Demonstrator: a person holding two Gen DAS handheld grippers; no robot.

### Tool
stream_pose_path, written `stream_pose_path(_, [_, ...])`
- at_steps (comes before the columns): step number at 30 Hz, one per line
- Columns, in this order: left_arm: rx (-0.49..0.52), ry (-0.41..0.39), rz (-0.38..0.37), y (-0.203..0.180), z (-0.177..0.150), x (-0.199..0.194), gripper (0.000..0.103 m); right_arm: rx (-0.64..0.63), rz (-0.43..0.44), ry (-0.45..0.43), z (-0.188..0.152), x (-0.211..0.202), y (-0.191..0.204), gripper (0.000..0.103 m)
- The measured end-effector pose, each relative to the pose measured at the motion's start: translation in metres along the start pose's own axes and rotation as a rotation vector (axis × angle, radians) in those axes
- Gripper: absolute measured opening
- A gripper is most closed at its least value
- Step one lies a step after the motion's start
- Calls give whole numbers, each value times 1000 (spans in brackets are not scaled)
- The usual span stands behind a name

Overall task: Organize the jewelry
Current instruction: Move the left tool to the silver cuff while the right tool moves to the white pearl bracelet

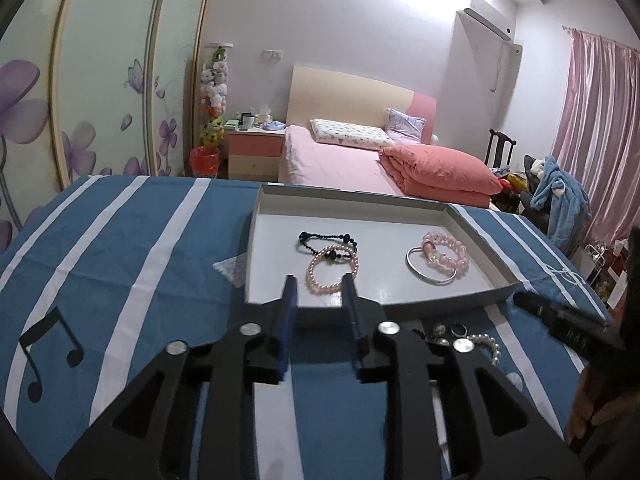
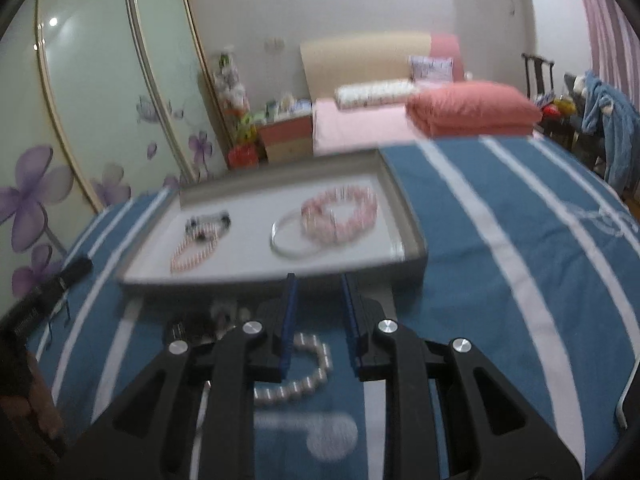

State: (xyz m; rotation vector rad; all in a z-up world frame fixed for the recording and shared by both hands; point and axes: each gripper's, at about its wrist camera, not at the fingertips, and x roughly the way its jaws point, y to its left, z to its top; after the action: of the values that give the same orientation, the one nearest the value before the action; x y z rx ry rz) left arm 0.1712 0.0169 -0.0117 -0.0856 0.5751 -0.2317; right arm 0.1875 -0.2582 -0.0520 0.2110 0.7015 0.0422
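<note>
Item: my left gripper (image 1: 319, 280), matt black plastic frame, blue ribbed pads (image 1: 290, 300), bright metal pivot pins (image 1: 250, 328). My right gripper (image 2: 318, 280), same make.
Item: tray (image 1: 276, 200), smooth grey card, faint sheen on its floor.
Item: bangle (image 1: 430, 270), polished silver metal.
Item: pink bead bracelet (image 1: 446, 250), glossy, translucent.
Item: pearl bracelet (image 1: 332, 276), pinkish satin lustre.
Item: black bead bracelet (image 1: 326, 242), shiny.
Item: white pearl strand (image 2: 298, 376), glossy, blurred.
Item: cloth (image 1: 120, 248), matt woven fabric, creased.

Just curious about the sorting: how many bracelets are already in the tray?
4: black beaded and pale pink pearl overlapping at left; silver bangle and pink bead bracelet at right.
</note>
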Motion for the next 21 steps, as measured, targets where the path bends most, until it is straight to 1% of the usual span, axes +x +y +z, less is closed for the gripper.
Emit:
stream_pose_path(3, [-1,9,-10,-1,-5,-3,28,-9,3,72,-13,8,0,23])
stream_pose_path(9, [13,44,-37,-10,-16,-3,37,-53,-11,168,-25,22,8,23])
stream_pose_path(11, [16,58,-49,-14,-19,-3,43,-64,-15,185,-28,25,10,23])
stream_pose_path(13, [17,71,-63,-18,-24,-4,51,-76,-22,200,-30,27,11,22])
stream_pose_path(15, [22,89,-75,-24,-28,-3,55,-120,-49,192,-32,27,15,17])
stream_pose_path(16, [27,99,-82,-26,-30,-3,58,-132,-65,192,-32,27,15,12])
stream_pose_path(18, [36,127,-94,-32,-34,0,62,-127,-72,193,-32,26,12,11])
stream_pose_path(20, [48,159,-99,-37,-40,2,69,-111,-83,191,-31,25,5,10])
stream_pose_path(21, [57,177,-99,-40,-43,3,74,-100,-88,190,-30,24,2,10])
